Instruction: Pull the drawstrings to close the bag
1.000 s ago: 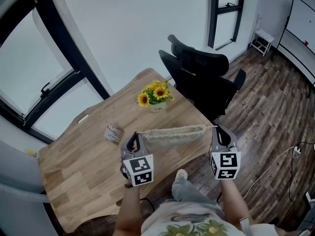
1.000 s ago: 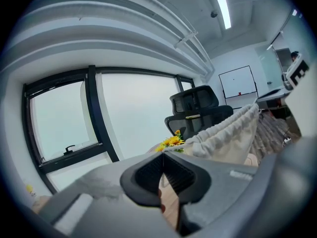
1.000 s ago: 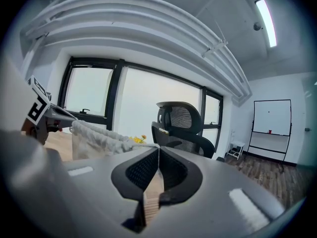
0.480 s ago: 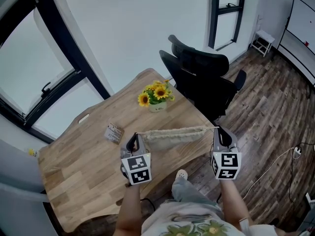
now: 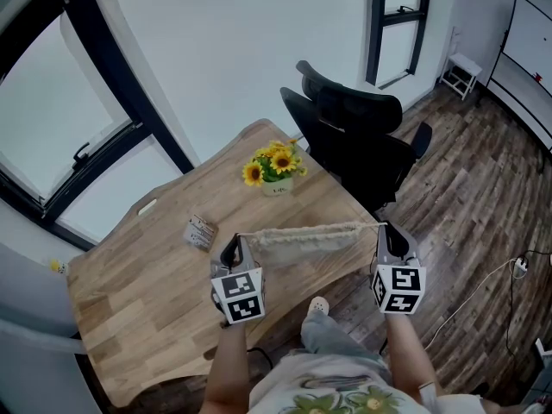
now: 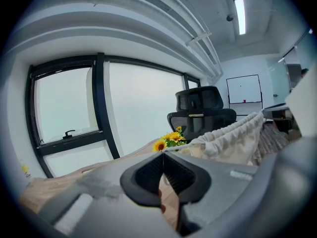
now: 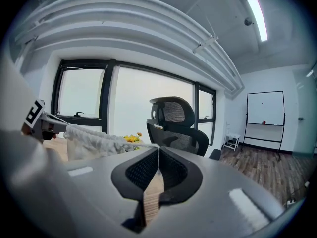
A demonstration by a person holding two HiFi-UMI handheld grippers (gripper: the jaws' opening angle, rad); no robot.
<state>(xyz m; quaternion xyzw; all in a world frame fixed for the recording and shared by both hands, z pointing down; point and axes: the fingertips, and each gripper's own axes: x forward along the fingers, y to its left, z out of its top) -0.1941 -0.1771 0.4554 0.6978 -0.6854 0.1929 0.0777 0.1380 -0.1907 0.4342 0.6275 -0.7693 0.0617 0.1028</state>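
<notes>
Bench (image 5: 147, 291) of pale wood carries a small packet (image 5: 199, 232) at the left. Next, the left gripper (image 5: 231, 248) has its jaws pressed together on the left drawstring (image 5: 246, 234). The cloth bag (image 5: 304, 238) hangs stretched between both grippers, over the bench's near edge, its top bunched up. Behind it stands a pot of sunflowers (image 5: 274, 171). The right gripper (image 5: 385, 233) has its jaws pinched tight on the right drawstring (image 5: 372, 224). A black chair (image 5: 354, 132) stands behind.
</notes>
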